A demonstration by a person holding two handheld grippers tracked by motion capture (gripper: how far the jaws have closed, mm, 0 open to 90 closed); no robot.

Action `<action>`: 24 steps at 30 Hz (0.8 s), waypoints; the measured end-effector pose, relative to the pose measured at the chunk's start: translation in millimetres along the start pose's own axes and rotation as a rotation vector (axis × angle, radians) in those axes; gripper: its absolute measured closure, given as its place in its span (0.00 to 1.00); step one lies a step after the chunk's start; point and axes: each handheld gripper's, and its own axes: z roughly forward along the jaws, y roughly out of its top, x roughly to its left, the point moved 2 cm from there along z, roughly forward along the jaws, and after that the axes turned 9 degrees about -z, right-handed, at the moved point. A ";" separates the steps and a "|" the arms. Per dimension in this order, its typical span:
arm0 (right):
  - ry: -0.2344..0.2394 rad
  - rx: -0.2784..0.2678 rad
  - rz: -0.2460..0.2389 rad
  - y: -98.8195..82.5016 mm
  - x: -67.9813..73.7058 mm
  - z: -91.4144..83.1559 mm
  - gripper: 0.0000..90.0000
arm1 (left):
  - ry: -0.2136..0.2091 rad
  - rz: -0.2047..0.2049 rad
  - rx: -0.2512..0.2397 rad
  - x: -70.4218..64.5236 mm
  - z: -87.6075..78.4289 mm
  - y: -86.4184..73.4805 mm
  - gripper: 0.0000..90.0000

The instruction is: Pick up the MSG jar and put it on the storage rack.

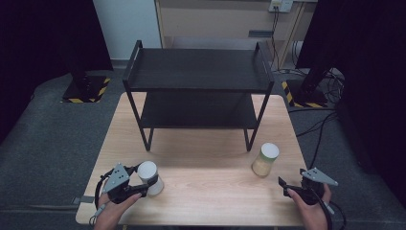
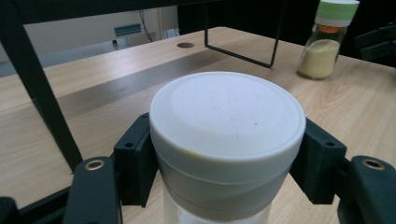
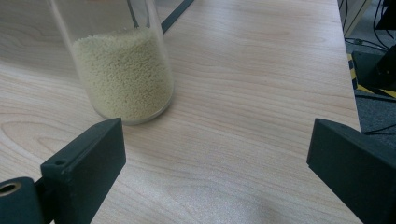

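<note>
Two jars on the surface, one already gripped.
White-lidded jar [image 2: 224,140] is clamped by the left tool [image 1: 143,184] just under the lid, both pads pressed on its sides, near the front left edge of the surface [image 1: 210,196]; a hold that high is judged to suit lifting it upright onto the black two-tier shelf rack [image 1: 198,91] behind. Right tool [image 3: 215,158] is held open with nothing between its jaws, lined up just short of the grain-filled jar [image 3: 123,70], which is left standing upright near the rack's right front leg.
</note>
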 end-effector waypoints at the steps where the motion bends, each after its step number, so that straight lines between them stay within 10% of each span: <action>1: 0.000 -0.001 0.000 -0.1 -0.1 -0.1 0.05 | -0.001 0.008 0.002 -0.6 0.1 0.3 0.36; 24: 0.014 -0.009 -0.005 1.2 2.0 1.1 0.06 | -0.005 0.024 -0.014 -7.7 -10.2 8.2 0.37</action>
